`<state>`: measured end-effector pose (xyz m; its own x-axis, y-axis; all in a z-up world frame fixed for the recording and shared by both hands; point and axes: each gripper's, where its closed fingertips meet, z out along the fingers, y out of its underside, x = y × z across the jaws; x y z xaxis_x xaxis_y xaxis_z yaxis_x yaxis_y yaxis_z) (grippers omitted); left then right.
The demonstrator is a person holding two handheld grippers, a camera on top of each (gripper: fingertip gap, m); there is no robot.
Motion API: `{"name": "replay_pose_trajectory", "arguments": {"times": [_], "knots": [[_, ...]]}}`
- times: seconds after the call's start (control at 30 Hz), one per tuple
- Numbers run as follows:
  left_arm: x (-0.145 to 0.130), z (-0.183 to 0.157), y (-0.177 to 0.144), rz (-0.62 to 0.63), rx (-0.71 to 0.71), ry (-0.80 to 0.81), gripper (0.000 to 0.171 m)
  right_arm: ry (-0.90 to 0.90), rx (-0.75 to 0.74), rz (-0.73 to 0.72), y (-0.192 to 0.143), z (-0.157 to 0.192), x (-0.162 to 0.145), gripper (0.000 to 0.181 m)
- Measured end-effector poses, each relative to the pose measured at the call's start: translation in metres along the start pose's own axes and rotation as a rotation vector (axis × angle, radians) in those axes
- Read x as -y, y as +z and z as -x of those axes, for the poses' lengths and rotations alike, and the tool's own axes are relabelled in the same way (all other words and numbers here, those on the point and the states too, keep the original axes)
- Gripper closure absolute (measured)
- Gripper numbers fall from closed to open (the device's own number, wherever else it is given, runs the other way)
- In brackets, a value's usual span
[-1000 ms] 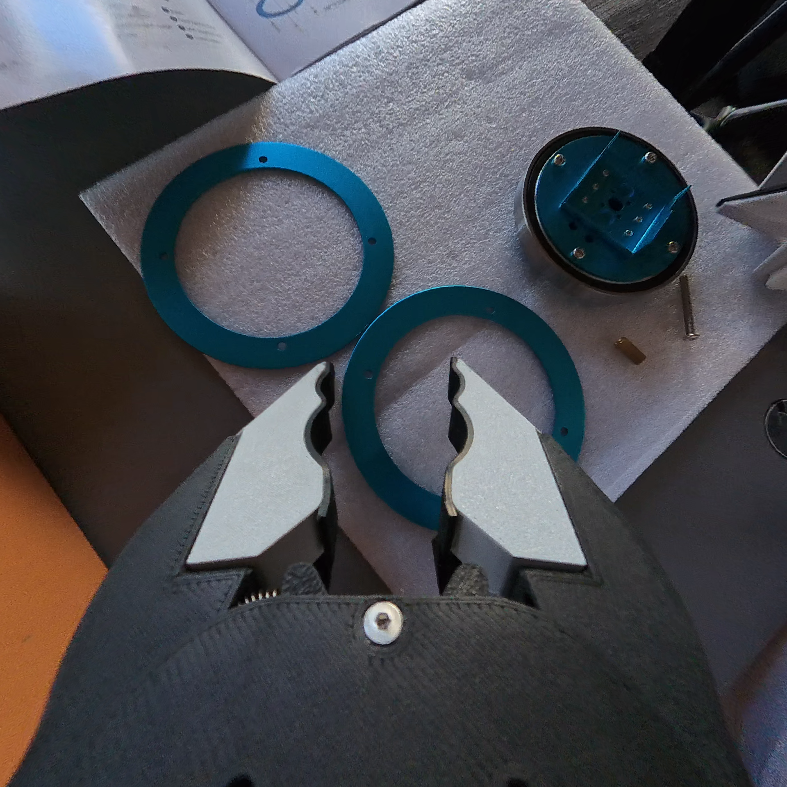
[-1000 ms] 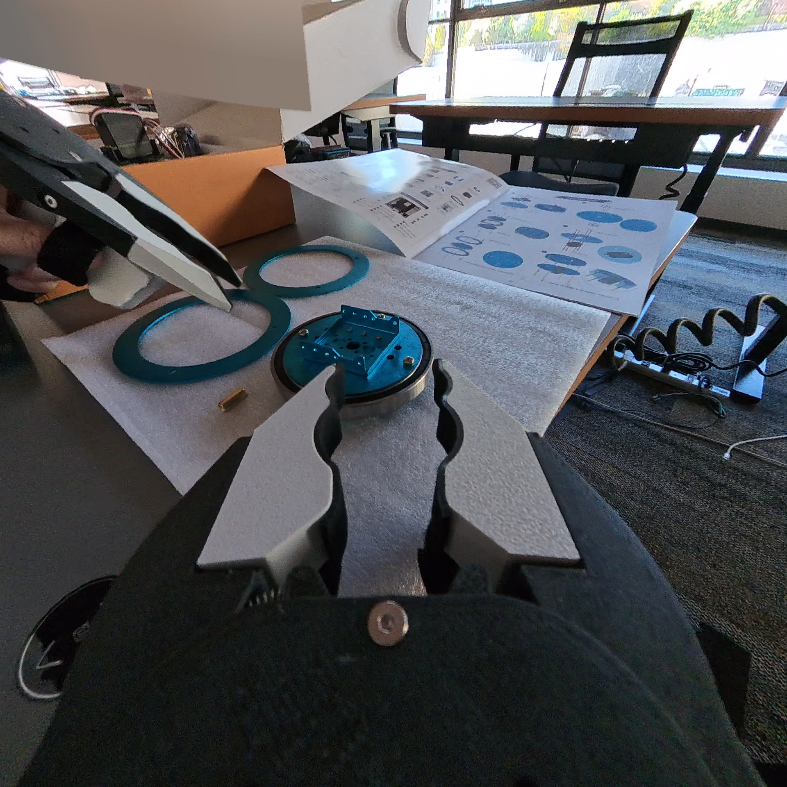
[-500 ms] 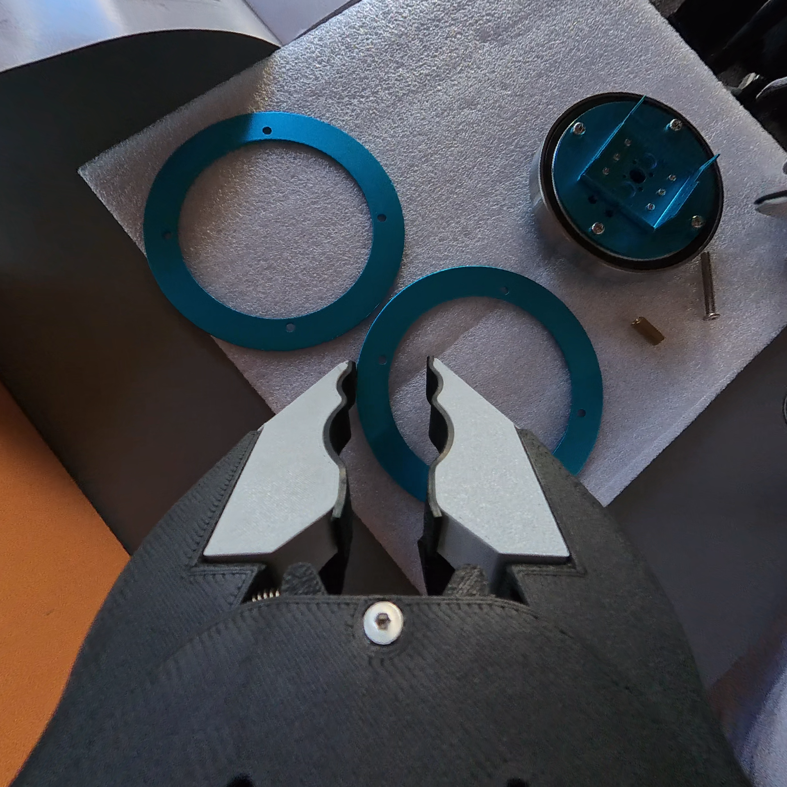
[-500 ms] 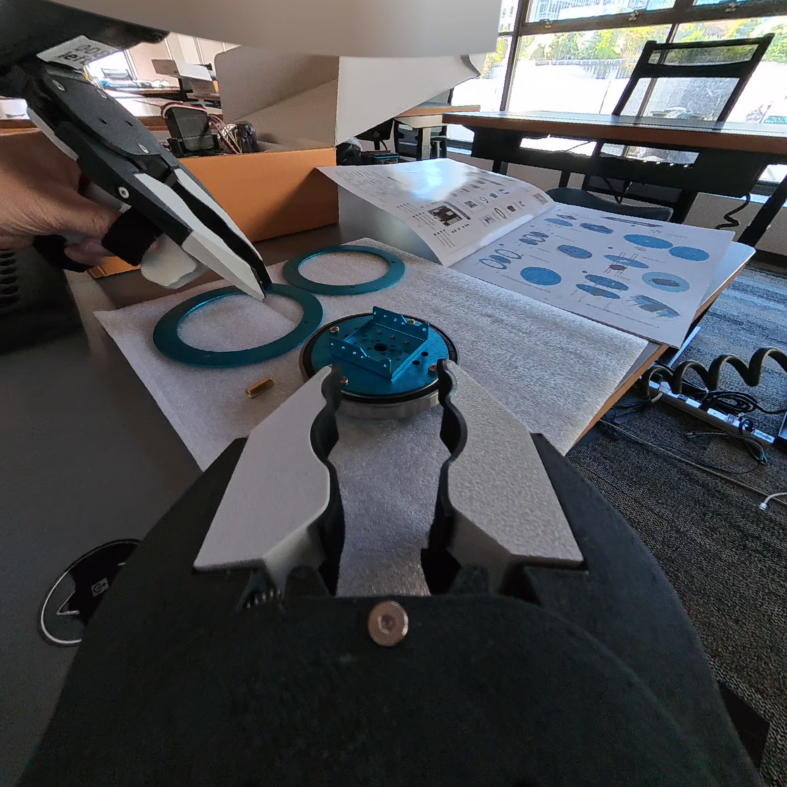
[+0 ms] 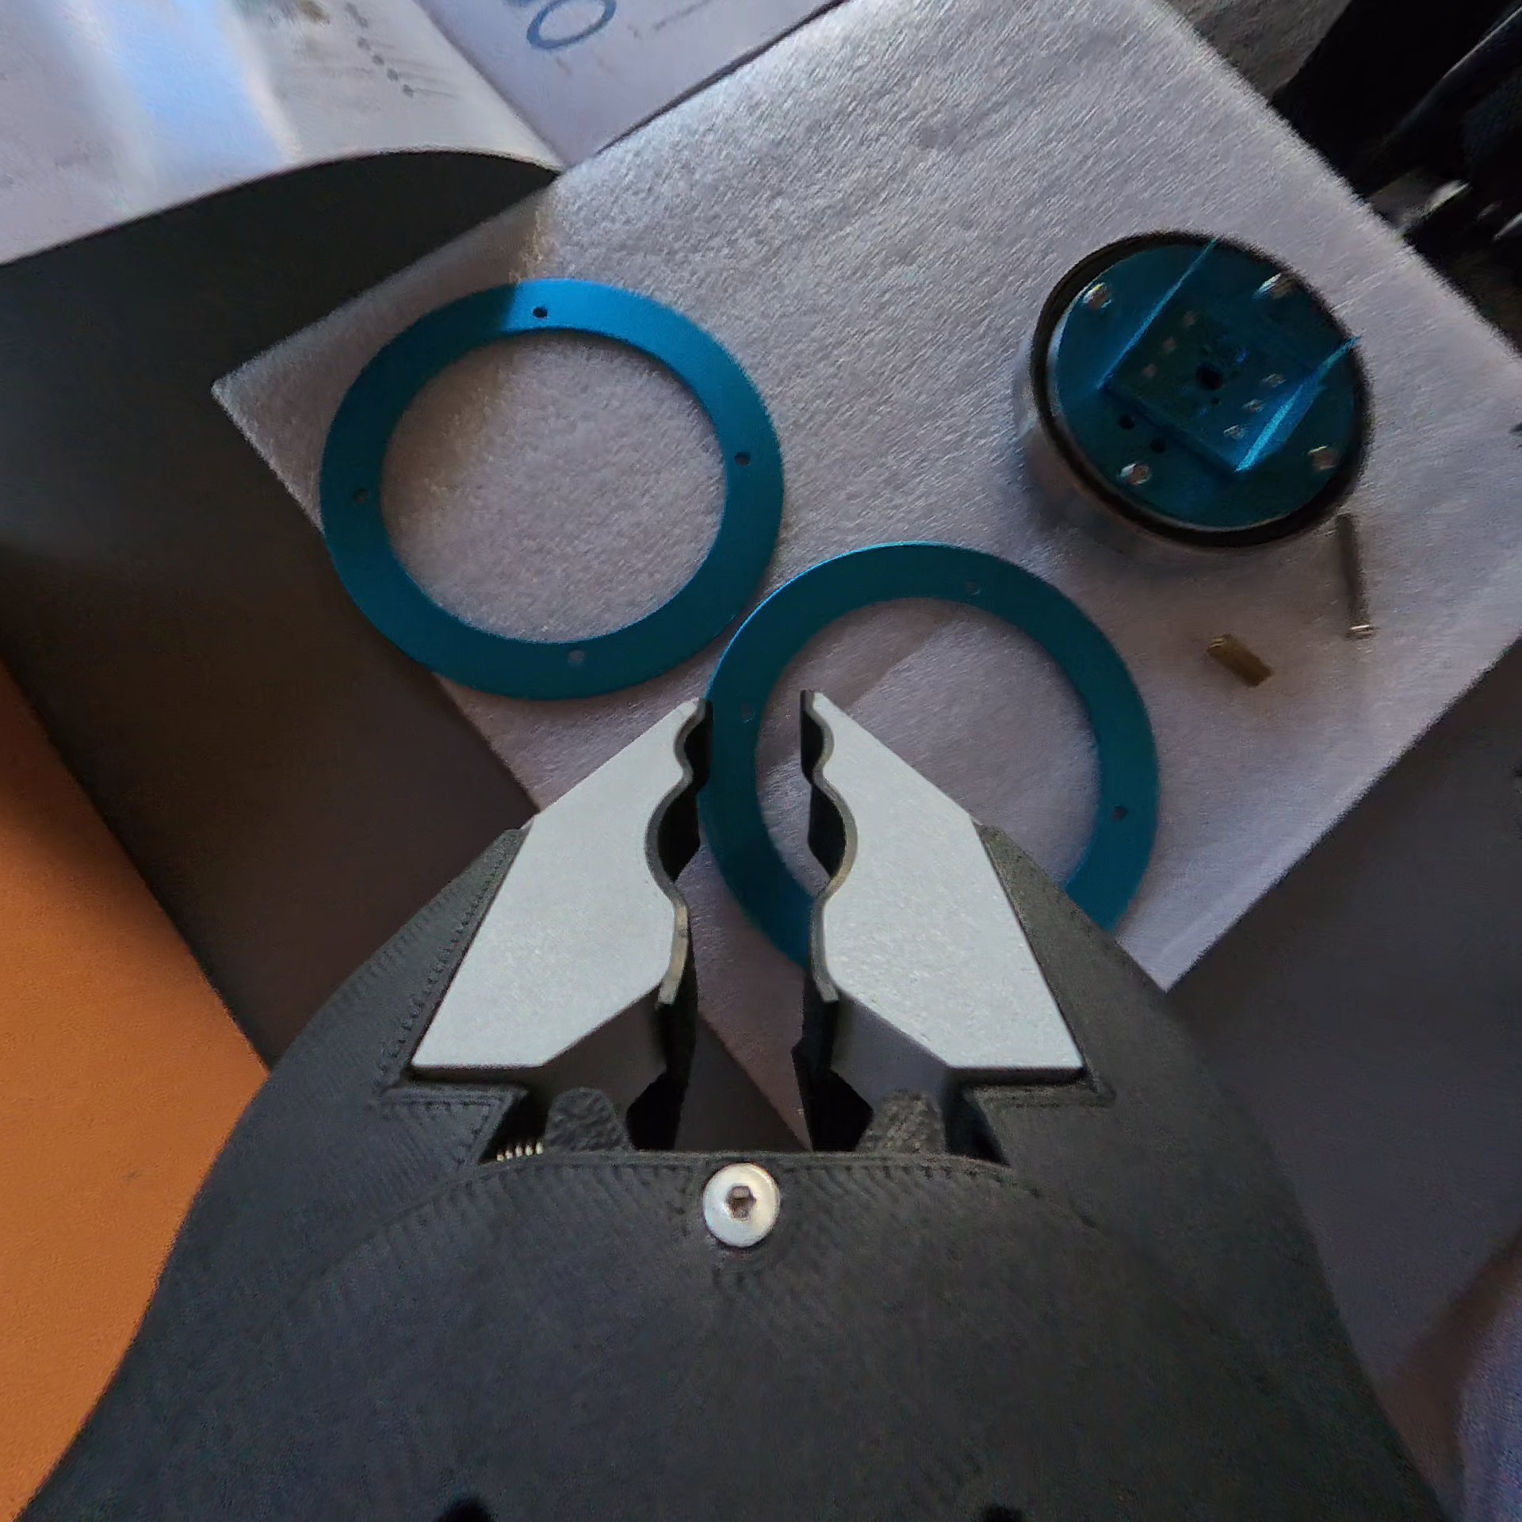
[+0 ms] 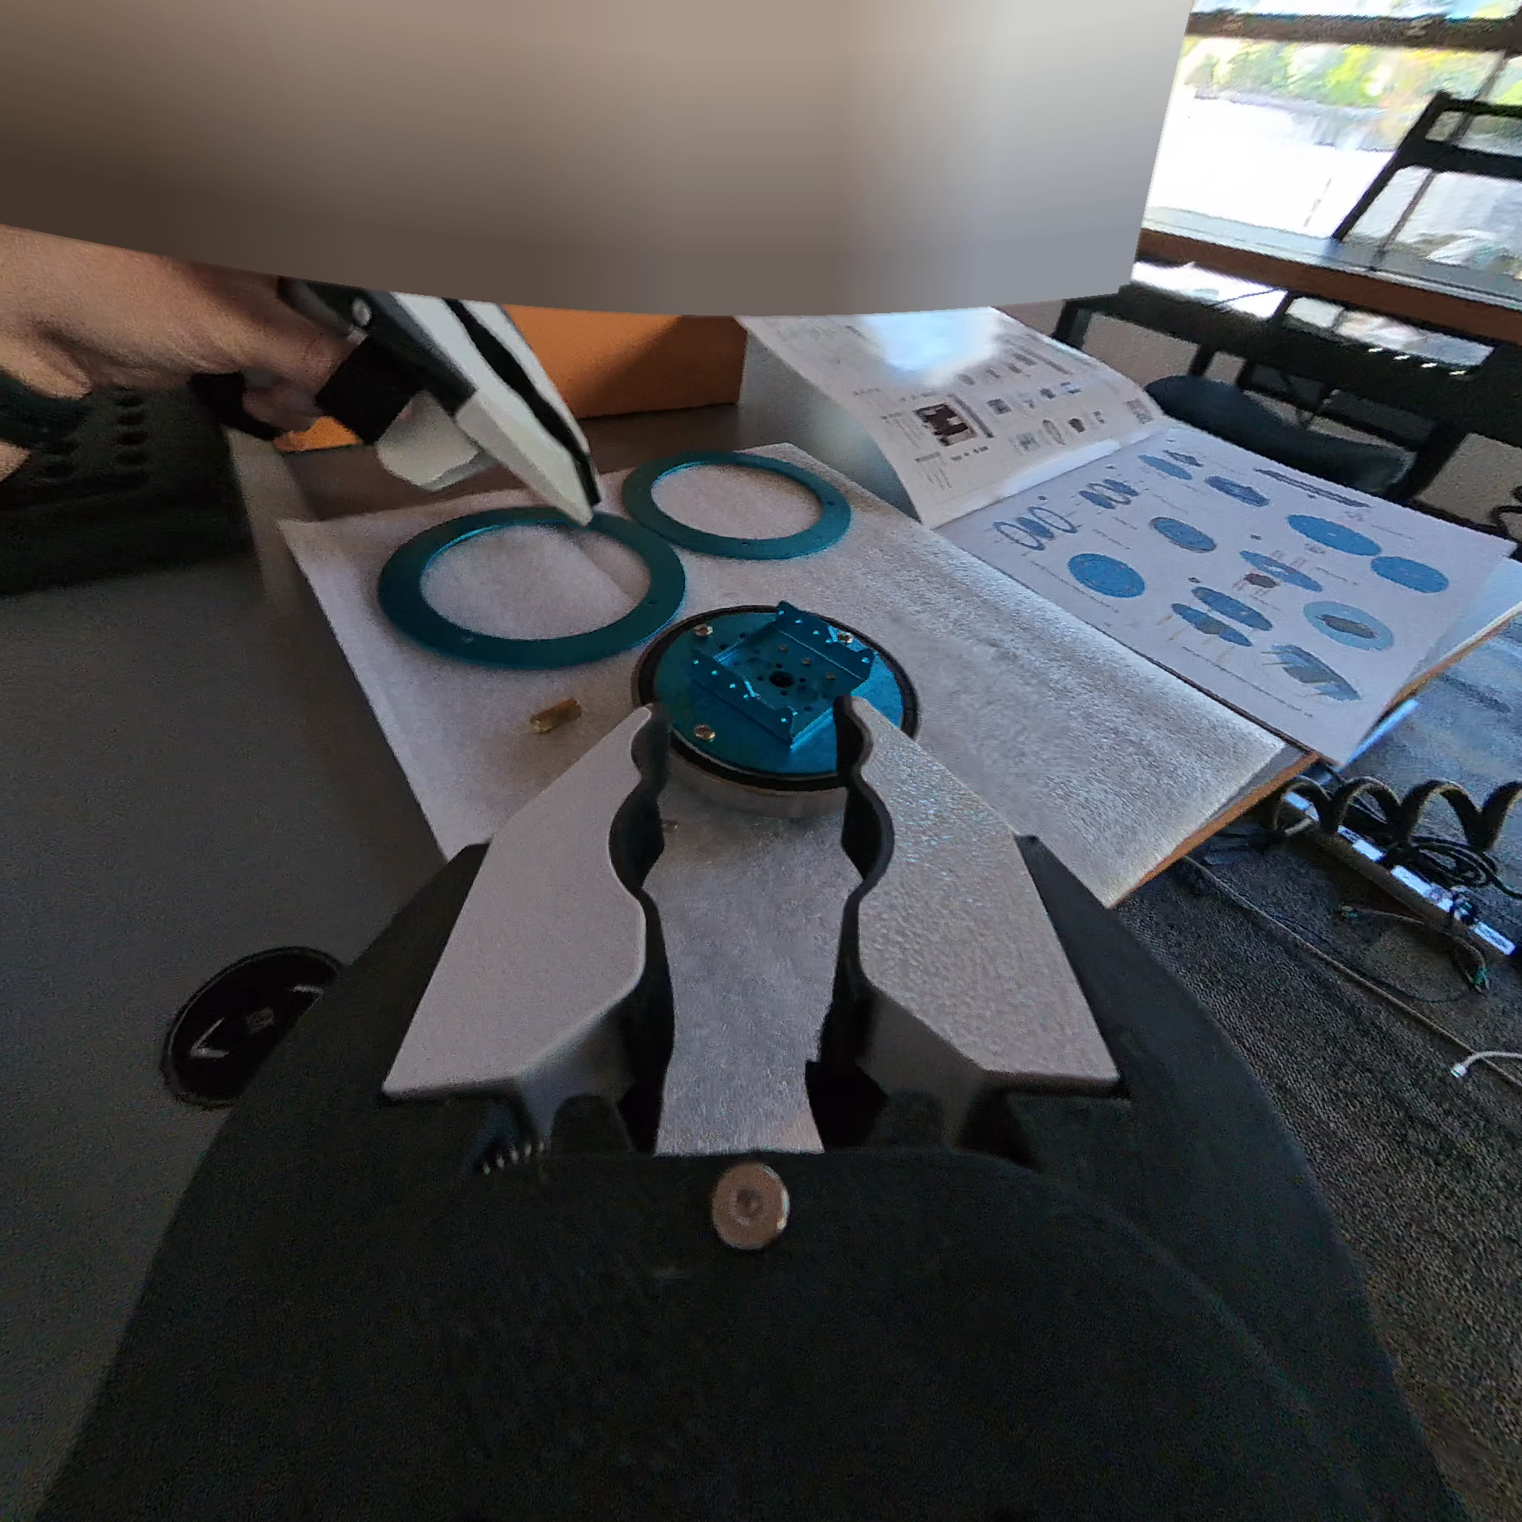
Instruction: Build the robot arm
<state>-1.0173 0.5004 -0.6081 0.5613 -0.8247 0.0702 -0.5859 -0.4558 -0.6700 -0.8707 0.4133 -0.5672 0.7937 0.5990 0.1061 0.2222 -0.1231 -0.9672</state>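
Two flat blue rings lie on a white foam sheet [image 5: 906,247]. My left gripper [image 5: 753,702] is narrowly open, with its fingers on either side of the left band of the near ring [image 5: 1128,741]; the band lies against the left finger. The right wrist view shows this gripper's tip [image 6: 581,506] touching the far edge of that ring [image 6: 527,646], which lies flat. The far ring [image 5: 552,659] lies free, also in the right wrist view [image 6: 737,550]. My right gripper [image 6: 749,716] is open, with its fingertips at the near edge of a round disc carrying a blue bracket [image 6: 774,675], which also shows in the left wrist view [image 5: 1194,395].
A brass standoff [image 5: 1239,659] and a screw [image 5: 1351,576] lie on the foam by the disc. An open booklet [image 6: 1235,560] lies at the back. An orange cardboard box [image 6: 626,354] stands behind. A hand [image 6: 123,329] holds the left gripper. A power strip [image 6: 1400,898] lies on the floor. My hands' fingertips stand some 20 cm from each other.
My left gripper's jaws have narrowed around the near ring's band. My right gripper has moved forward until its fingertips reach the disc's near edge.
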Motion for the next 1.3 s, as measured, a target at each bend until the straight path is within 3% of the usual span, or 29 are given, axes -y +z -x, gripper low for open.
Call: {"name": "replay_pose_trajectory", "arguments": {"times": [0.2, 0.33, 0.47, 0.67, 0.83, 1.07, 1.3], "knots": [[0.023, -0.079, -0.017, -0.112, -0.352, 0.081, 0.150, -0.063, 0.153, 0.105, 0.001, 0.020, 0.003, 0.149], [0.015, -0.119, -0.002, -0.058, -0.368, 0.282, 0.144, -0.108, 0.156, 0.114, 0.002, 0.021, 0.013, 0.149], [0.008, -0.127, 0.010, -0.043, -0.294, 0.457, 0.149, -0.085, 0.185, 0.105, -0.001, 0.029, 0.010, 0.149], [-0.001, -0.135, 0.024, 0.019, -0.326, 0.464, 0.145, -0.037, 0.171, 0.093, -0.009, 0.030, 0.002, 0.149], [0.003, -0.132, 0.023, 0.011, -0.291, 0.511, 0.157, 0.033, 0.205, 0.097, -0.009, 0.031, -0.005, 0.149], [0.025, -0.127, 0.013, -0.133, -0.264, 0.483, 0.157, 0.218, 0.278, 0.088, 0.000, 0.033, 0.003, 0.149], [0.059, -0.127, -0.016, -0.383, -0.258, 0.477, 0.157, 0.480, 0.382, 0.064, 0.008, 0.029, 0.029, 0.155]]}}
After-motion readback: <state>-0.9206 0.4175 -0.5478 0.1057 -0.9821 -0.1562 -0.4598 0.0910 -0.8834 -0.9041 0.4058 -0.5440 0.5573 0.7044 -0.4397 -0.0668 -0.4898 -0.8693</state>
